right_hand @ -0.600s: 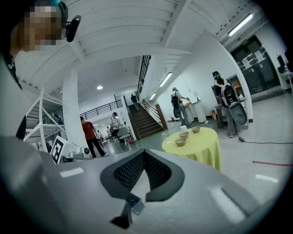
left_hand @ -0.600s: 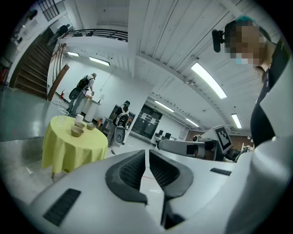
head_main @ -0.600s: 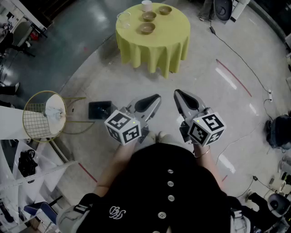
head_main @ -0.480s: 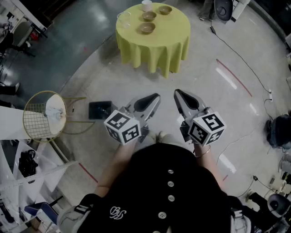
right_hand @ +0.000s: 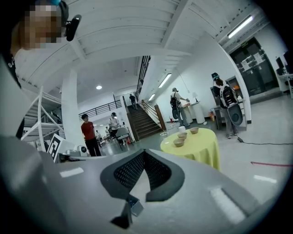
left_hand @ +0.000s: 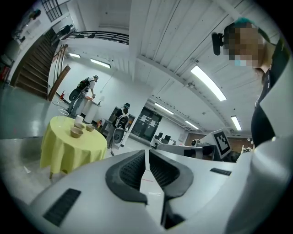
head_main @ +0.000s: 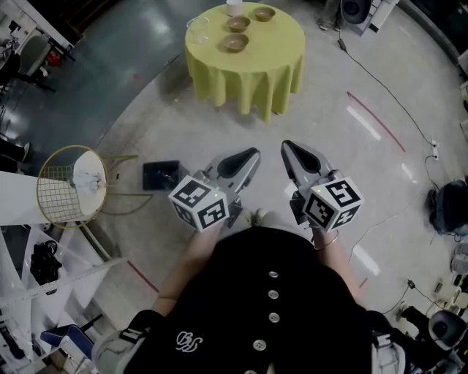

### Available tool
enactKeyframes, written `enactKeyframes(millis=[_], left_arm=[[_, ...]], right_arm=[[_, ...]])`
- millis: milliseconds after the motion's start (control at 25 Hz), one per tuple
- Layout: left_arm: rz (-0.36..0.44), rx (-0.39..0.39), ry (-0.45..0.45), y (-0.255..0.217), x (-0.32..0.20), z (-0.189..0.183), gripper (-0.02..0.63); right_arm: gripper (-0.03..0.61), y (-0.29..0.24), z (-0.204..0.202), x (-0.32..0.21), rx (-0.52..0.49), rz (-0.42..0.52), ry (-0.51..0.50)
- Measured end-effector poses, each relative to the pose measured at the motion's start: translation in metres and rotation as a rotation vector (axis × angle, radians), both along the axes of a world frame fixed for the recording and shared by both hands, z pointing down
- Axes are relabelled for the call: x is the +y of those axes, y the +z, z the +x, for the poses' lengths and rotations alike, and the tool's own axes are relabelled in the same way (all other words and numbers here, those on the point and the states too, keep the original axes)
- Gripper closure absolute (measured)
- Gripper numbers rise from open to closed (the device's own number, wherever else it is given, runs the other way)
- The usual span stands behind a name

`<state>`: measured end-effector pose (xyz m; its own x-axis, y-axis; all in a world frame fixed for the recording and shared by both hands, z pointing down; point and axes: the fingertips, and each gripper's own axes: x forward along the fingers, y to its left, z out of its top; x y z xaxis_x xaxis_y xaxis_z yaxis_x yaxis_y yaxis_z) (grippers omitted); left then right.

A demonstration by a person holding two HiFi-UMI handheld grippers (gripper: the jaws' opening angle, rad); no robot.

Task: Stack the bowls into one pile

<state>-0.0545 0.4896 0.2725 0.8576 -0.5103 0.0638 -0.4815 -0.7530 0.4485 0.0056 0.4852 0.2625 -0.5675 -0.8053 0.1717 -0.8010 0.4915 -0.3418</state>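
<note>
Head view: A person in a black buttoned top stands on a concrete floor (head_main: 380,88), the left gripper (head_main: 251,155) and right gripper (head_main: 287,148) held side by side at waist height, both pointing toward a round table (head_main: 248,69) draped in yellow, well apart from them. Three bowls (head_main: 235,44) sit separately on the table, unstacked, with a white cup (head_main: 234,7) at the far edge and a glass (head_main: 199,28) to the left. A wire basket (head_main: 66,186) and a black box (head_main: 159,176) lie on the floor to the left.

Left gripper view: The left gripper (left_hand: 147,155) has its jaws drawn together on nothing. The table (left_hand: 68,148) stands far off at left, bowls (left_hand: 75,133) and cup (left_hand: 79,119) on top.

Right gripper view: The right gripper (right_hand: 144,154) likewise has its jaws closed and empty. The table (right_hand: 194,148) stands beyond, at right, its bowls (right_hand: 178,142) spread apart; a staircase (right_hand: 143,122) rises behind.
</note>
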Motion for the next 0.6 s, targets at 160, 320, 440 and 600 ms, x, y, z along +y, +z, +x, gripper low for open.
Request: enactKeyframes(millis=[160, 320, 440, 600], left_arm=[[-0.004, -0.007, 0.014, 0.002, -0.003, -0.006, 0.578], [0.023, -0.024, 0.017, 0.000, -0.013, -0.013, 0.578], [0.040, -0.052, 0.009, 0.001, -0.018, -0.021, 0.578], [0.035, -0.077, 0.010, 0.007, -0.024, -0.030, 0.578]], right_arm=[[0.578, -0.002, -0.005, -0.003, -0.021, 0.008, 0.016], [0.578, 0.002, -0.010, -0.008, 0.008, 0.012, 0.044], [0.578, 0.003, -0.013, -0.009, 0.012, 0.017, 0.082], [0.578, 0.011, -0.021, -0.012, 0.011, 0.004, 0.112]])
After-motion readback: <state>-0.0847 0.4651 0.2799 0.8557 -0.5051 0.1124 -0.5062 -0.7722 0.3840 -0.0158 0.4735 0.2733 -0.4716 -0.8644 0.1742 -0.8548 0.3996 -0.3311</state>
